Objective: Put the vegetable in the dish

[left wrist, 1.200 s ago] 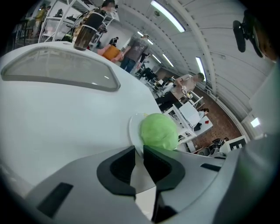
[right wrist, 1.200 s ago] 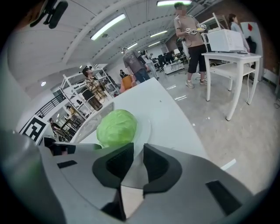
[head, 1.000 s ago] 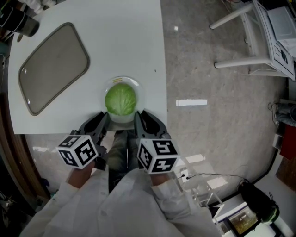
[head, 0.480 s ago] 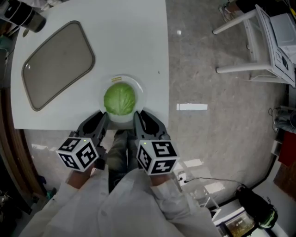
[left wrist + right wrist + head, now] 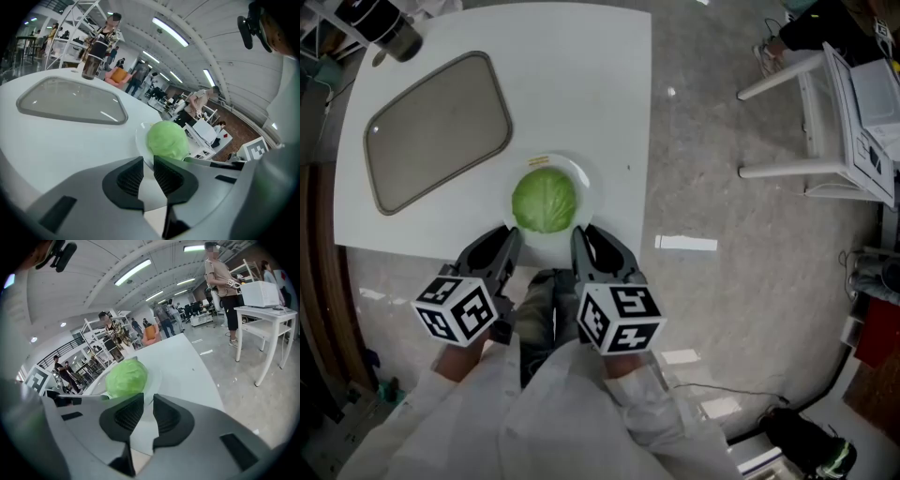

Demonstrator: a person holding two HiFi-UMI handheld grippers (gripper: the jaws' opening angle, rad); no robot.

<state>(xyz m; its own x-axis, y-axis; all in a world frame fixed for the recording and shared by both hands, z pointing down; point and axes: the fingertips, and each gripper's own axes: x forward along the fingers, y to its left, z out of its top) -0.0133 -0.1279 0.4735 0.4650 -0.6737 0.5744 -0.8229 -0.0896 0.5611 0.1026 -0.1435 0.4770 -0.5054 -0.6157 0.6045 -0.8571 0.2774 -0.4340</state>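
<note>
Bench (image 5: 581, 75): white; my claws hang at its near edge.
Tray (image 5: 441, 127): well apart to the left, no obstacle.
Left claw (image 5: 512, 236), right claw (image 5: 579, 236): each slightly parted, gripping nothing.
Dish (image 5: 584, 185): just ahead of my tips.
Vegetable (image 5: 545, 200): green cabbage, sitting in the dish; the task looks done, so I should withdraw straight and spare the rim.
Dark cup (image 5: 389, 23): far corner, harmless.

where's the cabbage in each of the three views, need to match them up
Head view: the cabbage is just left of centre, near the front edge of the white table.
Left gripper view: right of centre, a little below middle height.
Right gripper view: left of centre, a little below middle height.
Shared landmark: the white dish it sits in, seen in all three views.
</note>
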